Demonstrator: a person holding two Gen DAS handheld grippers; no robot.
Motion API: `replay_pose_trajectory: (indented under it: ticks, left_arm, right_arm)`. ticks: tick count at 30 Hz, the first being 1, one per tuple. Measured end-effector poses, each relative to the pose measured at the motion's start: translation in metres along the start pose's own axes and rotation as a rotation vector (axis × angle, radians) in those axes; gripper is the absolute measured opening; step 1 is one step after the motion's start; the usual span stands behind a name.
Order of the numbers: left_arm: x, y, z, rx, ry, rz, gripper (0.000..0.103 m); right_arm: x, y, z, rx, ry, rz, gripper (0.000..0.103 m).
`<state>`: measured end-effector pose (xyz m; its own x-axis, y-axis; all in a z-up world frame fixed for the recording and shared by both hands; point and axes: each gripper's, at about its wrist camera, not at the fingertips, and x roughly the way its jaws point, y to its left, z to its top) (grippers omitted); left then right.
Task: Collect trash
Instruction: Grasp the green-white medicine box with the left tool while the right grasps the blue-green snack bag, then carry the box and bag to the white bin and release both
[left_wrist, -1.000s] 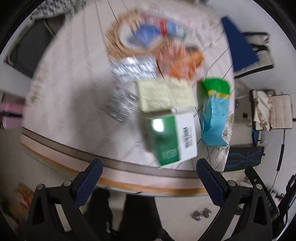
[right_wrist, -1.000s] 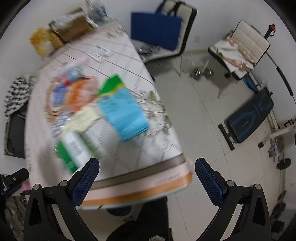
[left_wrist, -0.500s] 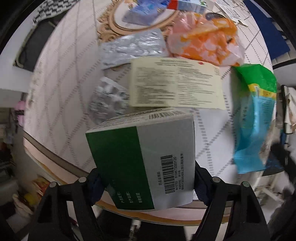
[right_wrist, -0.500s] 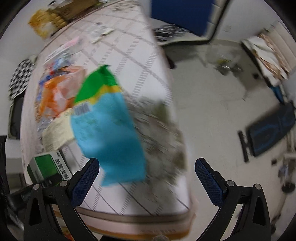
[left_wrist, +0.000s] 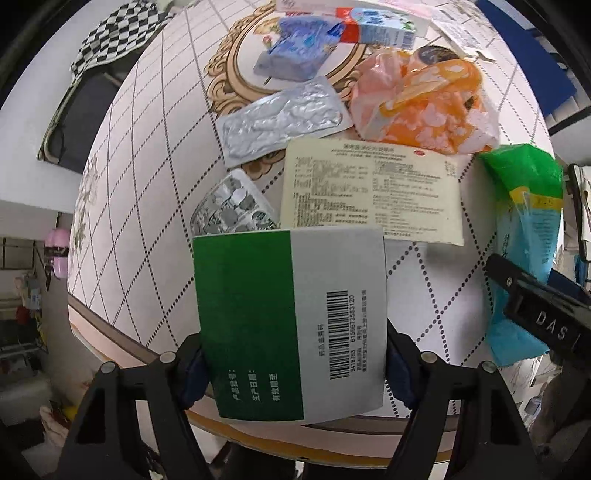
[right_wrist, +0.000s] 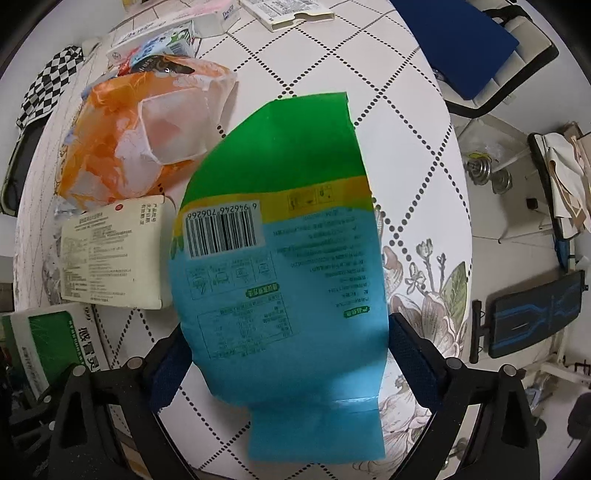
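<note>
My left gripper (left_wrist: 293, 365) is shut on a green and white medicine box (left_wrist: 291, 325) at the table's near edge; both pads press its sides. The box also shows in the right wrist view (right_wrist: 51, 343). My right gripper (right_wrist: 280, 365) straddles the lower end of a blue and green plastic bag (right_wrist: 280, 258). Its fingers (right_wrist: 168, 373) sit close against the bag's edges, and whether they pinch it is unclear. The bag shows at the right of the left wrist view (left_wrist: 524, 258).
On the table lie a cream leaflet box (left_wrist: 373, 192), an orange plastic bag (left_wrist: 424, 107), two foil blister packs (left_wrist: 280, 122), a blue packet (left_wrist: 299, 51) and small cartons (right_wrist: 166, 33). The table's edge (left_wrist: 122, 332) is near. Chairs (right_wrist: 476, 44) and gym gear (right_wrist: 535, 314) stand on the floor.
My left gripper moved in and closed on the green and white box. My right gripper moved forward over the table until its fingers flank the blue and green bag.
</note>
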<state>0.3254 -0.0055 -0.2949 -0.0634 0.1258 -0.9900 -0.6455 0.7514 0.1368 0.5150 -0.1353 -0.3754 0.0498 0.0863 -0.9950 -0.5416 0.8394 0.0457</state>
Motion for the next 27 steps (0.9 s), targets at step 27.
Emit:
replay_pose_trajectory:
  ticks: [27]
  left_arm:
    - [-0.096,0.114,-0.133,0.246,-0.396,-0.192,0.074]
  right_arm:
    - [-0.146,0.082,-0.234,0.184,-0.292,0.027,0.094]
